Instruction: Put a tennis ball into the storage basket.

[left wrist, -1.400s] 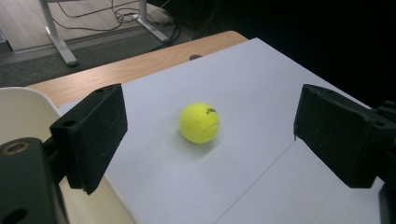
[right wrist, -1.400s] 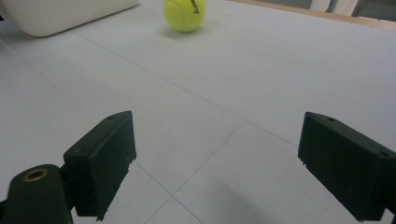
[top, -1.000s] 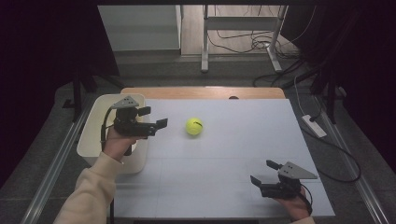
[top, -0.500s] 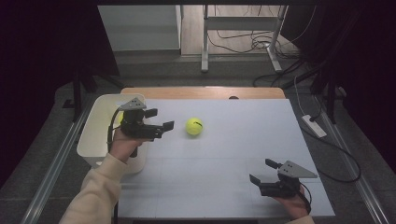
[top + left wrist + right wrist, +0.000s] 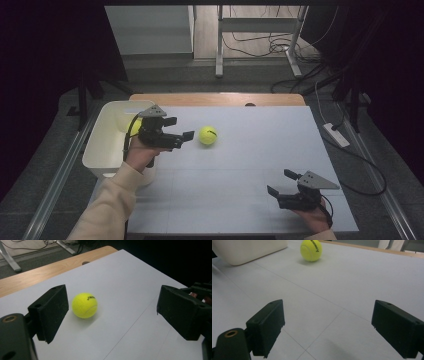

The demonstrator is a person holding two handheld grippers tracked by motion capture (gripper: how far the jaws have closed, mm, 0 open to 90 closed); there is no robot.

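Tennis ball [image 5: 208, 135] sits loose on the white counter [image 5: 240, 165], a bit toward 11 o'clock from the middle in the high view, with the left gripper [image 5: 181, 136] just beside it at its 9 o'clock, jaws spread and aimed right at it, which looks to me like a lineup for a grab. Just behind that hand is a white bin [image 5: 102, 150] with another yellow ball [image 5: 134, 126] already inside, so my guess is this one is headed there too. The right gripper [image 5: 282, 186] is parked down at 5 o'clock, well apart from the ball, jaws spread, probably just staying out of the way. Left gripper view: the ball [image 5: 84, 305] lies between the open jaws but nearer the one at 9 o'clock, not touching it; there's small dark print on it, too tiny to read. Right gripper view: the ball [image 5: 311, 250] is up at 12 o'clock near the bin's corner [image 5: 249, 250], with black lettering on it that I can't make out.
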